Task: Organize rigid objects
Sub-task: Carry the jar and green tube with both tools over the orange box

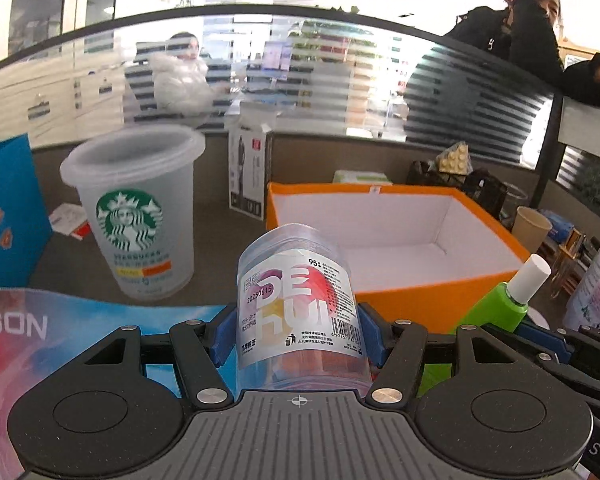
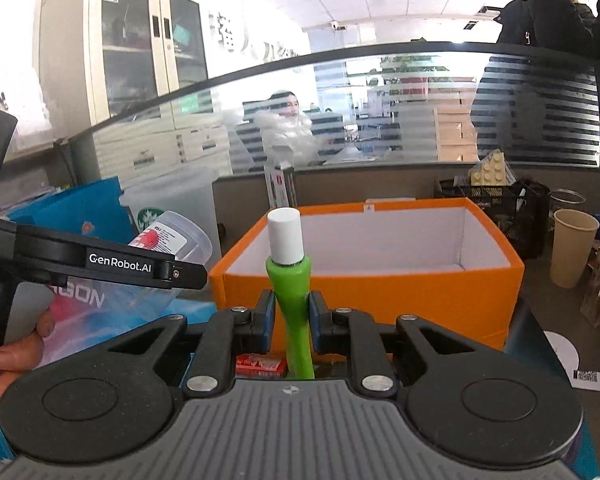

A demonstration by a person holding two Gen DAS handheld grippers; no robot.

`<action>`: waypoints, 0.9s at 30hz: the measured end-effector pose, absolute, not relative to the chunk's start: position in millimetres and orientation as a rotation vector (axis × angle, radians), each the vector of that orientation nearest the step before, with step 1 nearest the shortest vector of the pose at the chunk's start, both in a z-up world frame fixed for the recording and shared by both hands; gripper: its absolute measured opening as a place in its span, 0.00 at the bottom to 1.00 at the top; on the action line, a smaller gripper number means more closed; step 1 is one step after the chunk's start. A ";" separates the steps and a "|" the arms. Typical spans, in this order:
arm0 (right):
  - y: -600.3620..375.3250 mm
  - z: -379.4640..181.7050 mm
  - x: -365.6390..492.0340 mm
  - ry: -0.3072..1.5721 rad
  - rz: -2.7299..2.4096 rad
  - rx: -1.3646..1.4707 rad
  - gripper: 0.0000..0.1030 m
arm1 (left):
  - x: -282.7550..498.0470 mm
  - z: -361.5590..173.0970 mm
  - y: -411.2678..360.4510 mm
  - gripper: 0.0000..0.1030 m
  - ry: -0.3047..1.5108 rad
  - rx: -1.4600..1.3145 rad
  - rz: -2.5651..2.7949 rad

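Nothing is boxed yet: the left gripper (image 1: 298,332) clamps a jar (image 1: 300,304), the right gripper (image 2: 291,318) a green tube (image 2: 294,300), before the empty orange box (image 2: 364,300).

Two matching handheld grippers, left gripper (image 1: 298,334) and right gripper (image 2: 291,320), each built of black linkage arms pinned with silver round-head screws. Blue pads (image 1: 220,334) on the fingertips, a ribbed grey housing with a small crosshair mark, round black discs at both sides. White "GenRobot.AI" lettering along one black arm.
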State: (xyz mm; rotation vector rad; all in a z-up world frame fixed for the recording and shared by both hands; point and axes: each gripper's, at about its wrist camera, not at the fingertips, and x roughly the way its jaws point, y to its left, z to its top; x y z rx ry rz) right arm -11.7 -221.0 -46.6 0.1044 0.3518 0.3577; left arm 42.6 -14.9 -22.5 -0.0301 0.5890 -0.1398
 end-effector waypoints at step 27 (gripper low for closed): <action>-270.2 39.8 31.9 0.183 0.293 0.168 0.16 | 73.9 63.8 -44.8 0.59 0.427 -0.044 -0.183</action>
